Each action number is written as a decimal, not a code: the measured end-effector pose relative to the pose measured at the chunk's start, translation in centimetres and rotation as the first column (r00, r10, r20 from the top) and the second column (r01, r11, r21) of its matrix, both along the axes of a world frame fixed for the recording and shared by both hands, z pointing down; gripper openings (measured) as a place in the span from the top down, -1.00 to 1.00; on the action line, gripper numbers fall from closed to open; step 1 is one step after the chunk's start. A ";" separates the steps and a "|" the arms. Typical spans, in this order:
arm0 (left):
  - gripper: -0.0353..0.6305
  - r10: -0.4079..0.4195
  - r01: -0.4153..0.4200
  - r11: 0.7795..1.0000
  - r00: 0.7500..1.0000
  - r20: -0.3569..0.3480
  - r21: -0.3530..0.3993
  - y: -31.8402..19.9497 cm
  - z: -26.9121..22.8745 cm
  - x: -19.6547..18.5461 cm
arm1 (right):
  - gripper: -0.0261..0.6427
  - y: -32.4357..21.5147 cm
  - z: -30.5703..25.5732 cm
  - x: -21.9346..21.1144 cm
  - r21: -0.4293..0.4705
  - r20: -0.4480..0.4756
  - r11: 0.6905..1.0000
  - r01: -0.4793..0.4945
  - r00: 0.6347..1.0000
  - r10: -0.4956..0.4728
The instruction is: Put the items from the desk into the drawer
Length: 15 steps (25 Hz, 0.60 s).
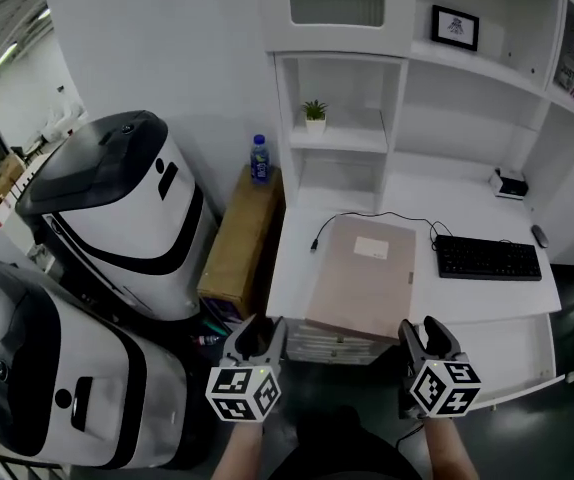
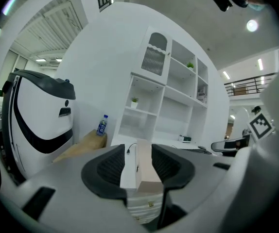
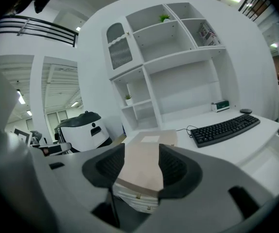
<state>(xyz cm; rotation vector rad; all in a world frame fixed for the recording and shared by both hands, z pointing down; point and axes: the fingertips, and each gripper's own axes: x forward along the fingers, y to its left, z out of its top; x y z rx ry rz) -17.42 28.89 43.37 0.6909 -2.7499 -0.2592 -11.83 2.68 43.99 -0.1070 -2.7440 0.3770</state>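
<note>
Flat on the white desk (image 1: 467, 303), a large beige folder (image 1: 359, 278), near edge at the desk front, directly above the stacked white drawer fronts (image 1: 332, 346), all seemingly shut. Behind the folder, a black cable (image 1: 367, 216); to its right and apart from it, a black keyboard (image 1: 488, 258). Below and in front of the desk edge, left gripper (image 1: 260, 326) and right gripper (image 1: 422, 326), each near one front corner of the folder, touching nothing. Jaws of both well apart and empty, only folder and drawer fronts showing beyond the gap in each gripper view. No drawer open yet, so judged barely begun. Likely trouble from here: lifting the folder before any drawer is open, leaving nowhere to put it; pinching so wide and flat a thing by one edge, letting it sag or slide free; dragging it forward and snagging the cable; possibly finding the folder too broad for the drawer.
</note>
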 end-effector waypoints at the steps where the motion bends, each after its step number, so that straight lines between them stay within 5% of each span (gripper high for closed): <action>1: 0.42 0.009 -0.009 1.000 1.000 -0.002 -0.001 -0.4 0.1 -0.4 | 0.30 -0.3 0.1 -0.2 0.000 -0.004 1.000 -0.009 1.000 0.009; 15: 0.42 0.049 -0.049 0.998 0.999 -0.021 -0.029 -5.9 0.8 -6.3 | 0.30 -5.9 2.0 -4.2 -0.033 -0.023 0.997 -0.070 0.997 0.069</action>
